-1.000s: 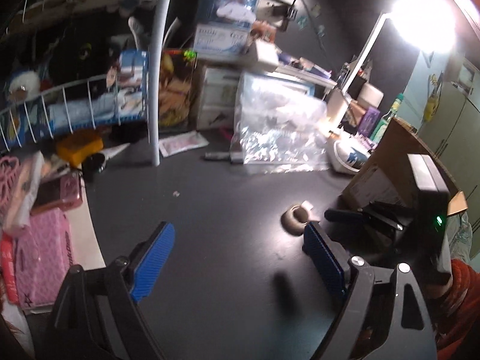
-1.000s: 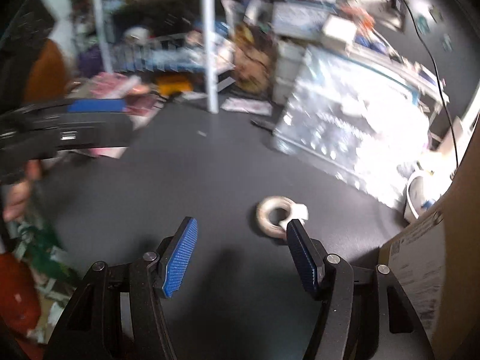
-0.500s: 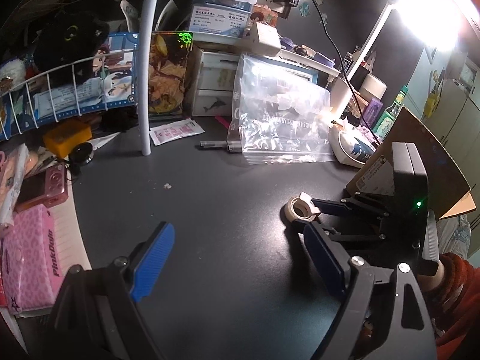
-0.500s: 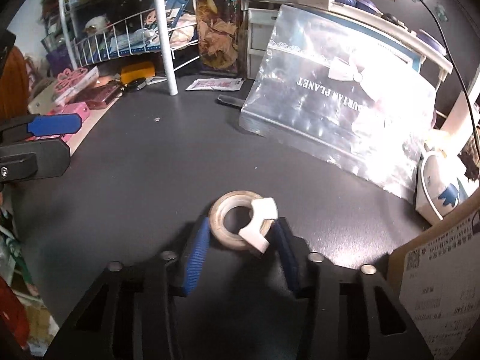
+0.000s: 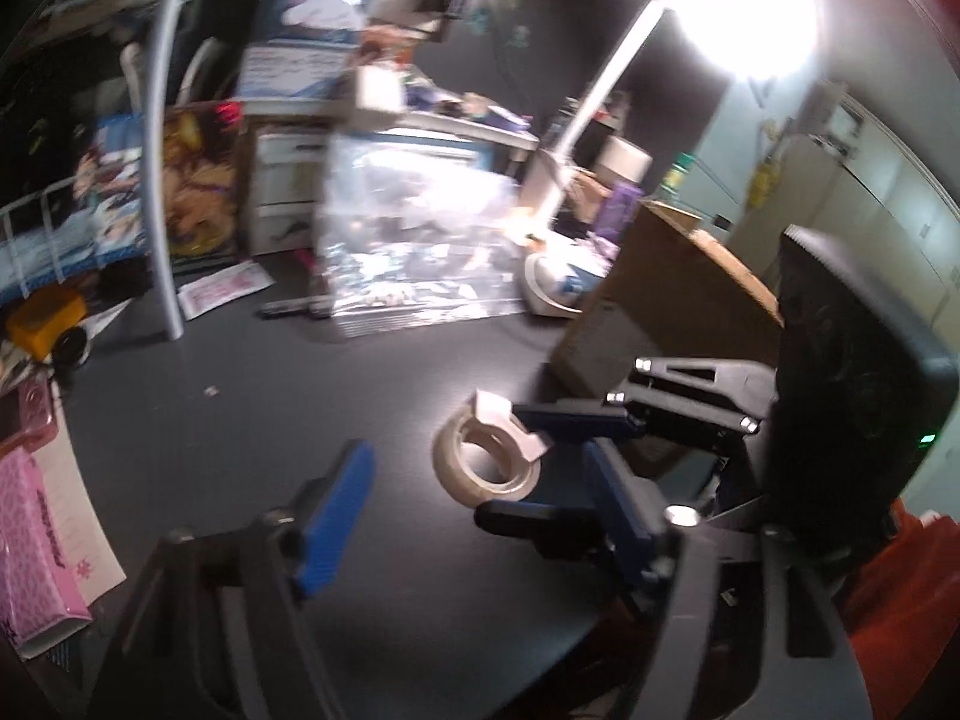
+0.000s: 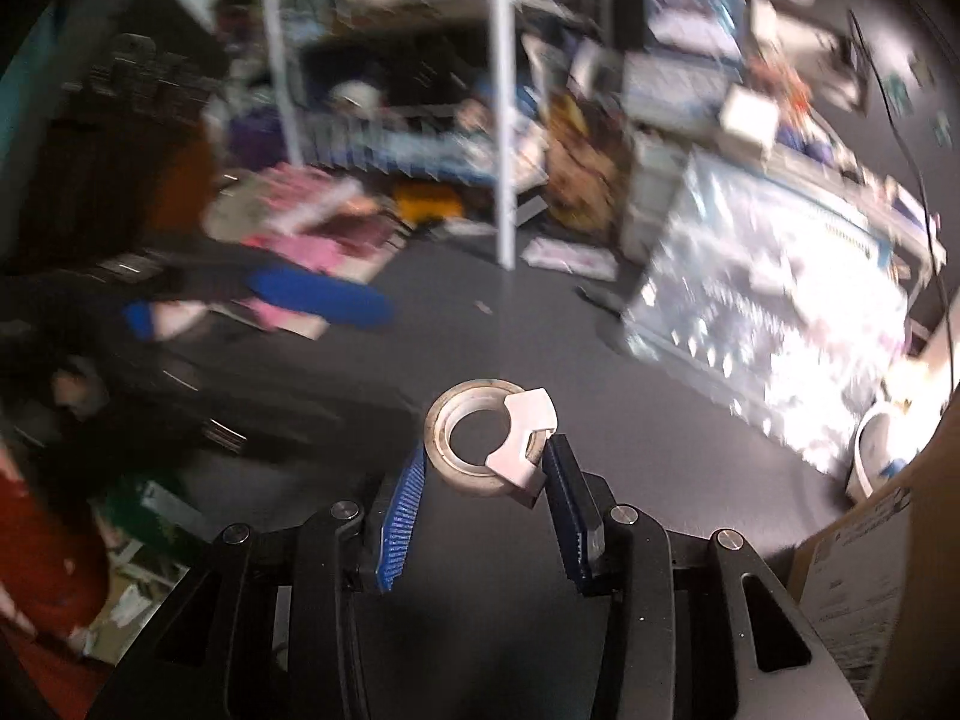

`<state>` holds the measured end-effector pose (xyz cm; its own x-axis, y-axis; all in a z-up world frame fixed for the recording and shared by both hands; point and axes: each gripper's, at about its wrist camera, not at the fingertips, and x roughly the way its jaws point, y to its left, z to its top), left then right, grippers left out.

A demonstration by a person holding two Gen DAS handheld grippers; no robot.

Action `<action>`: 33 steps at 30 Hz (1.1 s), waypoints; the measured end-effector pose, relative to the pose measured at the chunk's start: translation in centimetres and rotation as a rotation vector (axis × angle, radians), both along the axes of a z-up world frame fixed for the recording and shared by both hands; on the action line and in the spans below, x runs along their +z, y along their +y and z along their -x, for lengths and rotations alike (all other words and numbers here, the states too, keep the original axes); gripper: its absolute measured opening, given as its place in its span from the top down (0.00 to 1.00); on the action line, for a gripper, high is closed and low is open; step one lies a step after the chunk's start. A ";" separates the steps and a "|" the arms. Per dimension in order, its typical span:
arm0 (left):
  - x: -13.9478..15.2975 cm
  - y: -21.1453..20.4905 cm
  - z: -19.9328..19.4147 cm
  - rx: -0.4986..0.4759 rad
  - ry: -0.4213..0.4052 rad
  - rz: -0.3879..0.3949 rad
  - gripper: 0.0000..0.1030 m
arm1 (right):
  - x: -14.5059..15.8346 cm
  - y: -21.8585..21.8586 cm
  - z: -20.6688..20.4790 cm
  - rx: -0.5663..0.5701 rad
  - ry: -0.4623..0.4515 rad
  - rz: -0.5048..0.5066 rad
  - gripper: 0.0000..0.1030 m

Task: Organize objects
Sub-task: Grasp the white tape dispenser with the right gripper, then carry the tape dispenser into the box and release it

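A roll of clear tape with a white plastic cutter clipped on it is held between the blue pads of my right gripper, which is shut on it and holds it just above the dark desk. The left wrist view shows the same tape roll pinched by the right gripper. My left gripper is open and empty, its blue pads wide apart, just left of and below the roll. It shows blurred at the left of the right wrist view.
A clear plastic bag leans at the back of the desk. A cardboard box stands at the right. A white wire rack pole and a pink box are at the left. A lamp base sits by the bag.
My right gripper has closed on the tape roll and lifted it slightly off the desk. The left gripper has shifted closer to the roll and stayed open. Both views are now motion-blurred.
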<state>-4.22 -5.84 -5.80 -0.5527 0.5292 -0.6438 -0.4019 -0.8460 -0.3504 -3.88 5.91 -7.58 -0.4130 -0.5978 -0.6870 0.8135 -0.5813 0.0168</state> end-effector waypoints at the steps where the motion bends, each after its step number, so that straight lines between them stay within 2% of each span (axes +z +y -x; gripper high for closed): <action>1: 0.7 0.3 -0.3 -0.015 0.009 -0.011 0.47 | 0.9 0.1 -0.8 0.012 0.027 0.006 0.65; 2: 1.4 0.8 -0.5 -0.034 0.019 -0.011 0.52 | 1.5 0.2 -1.3 0.021 0.045 0.004 0.65; 6: 3.4 2.6 -1.1 -0.078 0.052 0.008 0.60 | 3.8 1.2 -3.2 0.049 0.118 0.010 0.65; 9: 5.1 4.7 -1.2 -0.112 0.082 0.032 0.62 | 5.4 2.7 -4.0 0.038 0.179 0.000 0.65; 19: 8.9 13.5 1.5 -0.234 0.144 0.048 0.62 | 9.3 11.2 -2.9 -0.088 0.241 -0.003 0.65; 27: 9.1 21.5 5.7 -0.355 0.084 0.050 0.62 | 10.1 18.2 0.1 -0.206 0.195 -0.025 0.65; 32: 8.4 24.5 7.2 -0.376 0.052 0.087 0.62 | 9.4 21.1 2.2 -0.253 0.136 -0.039 0.65; 33: 8.3 24.8 7.4 -0.367 0.049 0.100 0.58 | 9.2 21.5 2.5 -0.259 0.127 -0.040 0.65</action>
<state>-11.58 18.94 2.53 -0.3695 0.6332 -0.6801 -0.6987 -0.6719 -0.2459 -6.33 27.42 1.58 -0.6326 -0.4344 -0.6412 0.6319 -0.7682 -0.1030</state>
